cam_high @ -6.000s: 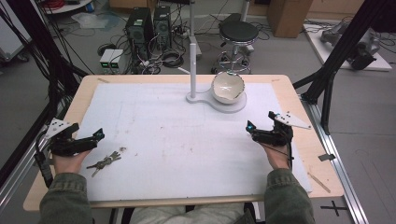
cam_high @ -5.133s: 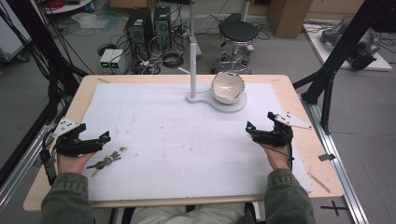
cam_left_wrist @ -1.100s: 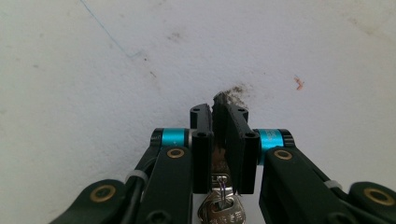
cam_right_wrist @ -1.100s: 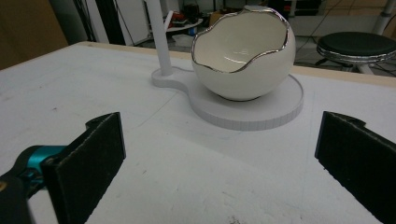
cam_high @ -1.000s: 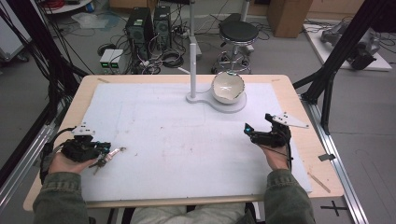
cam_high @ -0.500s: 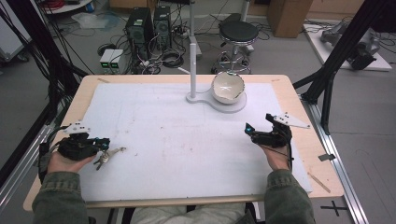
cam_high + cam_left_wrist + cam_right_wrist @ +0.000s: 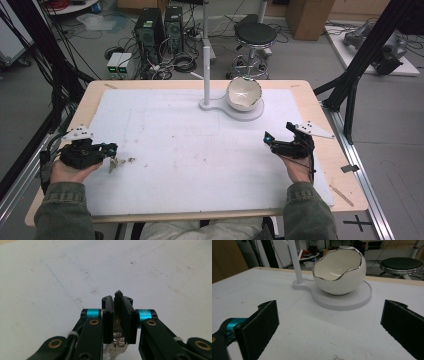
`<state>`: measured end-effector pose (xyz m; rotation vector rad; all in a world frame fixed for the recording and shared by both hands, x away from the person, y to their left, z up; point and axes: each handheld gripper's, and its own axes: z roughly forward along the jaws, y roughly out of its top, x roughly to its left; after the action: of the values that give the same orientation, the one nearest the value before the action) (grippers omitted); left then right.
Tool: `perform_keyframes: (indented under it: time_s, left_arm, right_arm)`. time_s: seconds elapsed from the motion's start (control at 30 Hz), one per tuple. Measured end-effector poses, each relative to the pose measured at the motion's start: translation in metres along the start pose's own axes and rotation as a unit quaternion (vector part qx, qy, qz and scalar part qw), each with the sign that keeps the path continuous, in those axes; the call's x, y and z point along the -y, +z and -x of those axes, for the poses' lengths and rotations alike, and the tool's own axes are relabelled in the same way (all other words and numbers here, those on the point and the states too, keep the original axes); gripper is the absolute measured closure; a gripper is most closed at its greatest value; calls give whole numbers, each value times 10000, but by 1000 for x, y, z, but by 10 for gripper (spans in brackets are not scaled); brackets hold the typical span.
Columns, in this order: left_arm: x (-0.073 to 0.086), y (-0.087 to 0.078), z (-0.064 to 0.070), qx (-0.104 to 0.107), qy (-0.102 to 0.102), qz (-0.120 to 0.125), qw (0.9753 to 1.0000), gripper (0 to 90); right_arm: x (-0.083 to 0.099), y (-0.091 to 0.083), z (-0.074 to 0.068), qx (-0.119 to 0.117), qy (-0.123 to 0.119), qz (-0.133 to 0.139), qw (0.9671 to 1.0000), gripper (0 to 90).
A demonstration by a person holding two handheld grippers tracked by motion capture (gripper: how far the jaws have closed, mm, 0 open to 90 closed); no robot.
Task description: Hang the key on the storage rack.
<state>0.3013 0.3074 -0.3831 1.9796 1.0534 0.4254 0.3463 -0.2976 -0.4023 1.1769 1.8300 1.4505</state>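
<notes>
A bunch of metal keys (image 7: 116, 162) sits at the left front of the white mat, and my left gripper (image 7: 107, 148) is shut on it. In the left gripper view the two jaws of the left gripper (image 7: 117, 298) are pressed together, with the keys (image 7: 118, 338) clamped between them and a dark tip poking out on top. My right gripper (image 7: 280, 133) rests open at the right of the mat. Its jaws stand wide apart in the right gripper view, and the right gripper (image 7: 332, 316) holds nothing.
A white eggshell-shaped bowl with a silver rim (image 7: 243, 93) (image 7: 339, 272) stands on a round white base (image 7: 252, 114) (image 7: 359, 300) at the back middle, beside a white pole (image 7: 206, 55). The white mat (image 7: 200, 150) covers the wooden table.
My left gripper has moved right to the keys that lay beside it and has shut on them. The right gripper has stayed where it was, still open.
</notes>
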Motion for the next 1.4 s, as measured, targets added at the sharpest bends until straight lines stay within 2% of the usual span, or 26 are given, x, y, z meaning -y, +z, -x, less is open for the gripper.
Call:
perform_keyframes:
  time_s: [0.1,0.37,0.6,0.8,0.97,1.4]
  left_arm:
    - [-4,-1,1,14,-23,50,10000,808]
    - [-16,0,5,88,95,137,9998,808]
    - [-35,-2,6,133,170,231,9995,808]
    - [-44,-4,2,217,86,388,9990,808]
    - [-49,-3,1,149,100,334,9993,808]
    - [-71,-2,7,146,339,406,9985,808]
  right_arm:
    - [0,0,1,-6,15,8,10000,6]
    - [0,0,0,-11,10,5,10000,6]
    - [0,-1,1,-9,11,28,10000,6]
    - [0,-3,2,9,56,76,10000,7]
    - [0,-3,3,9,75,88,9999,6]
    - [-1,-5,3,23,85,150,9998,6]
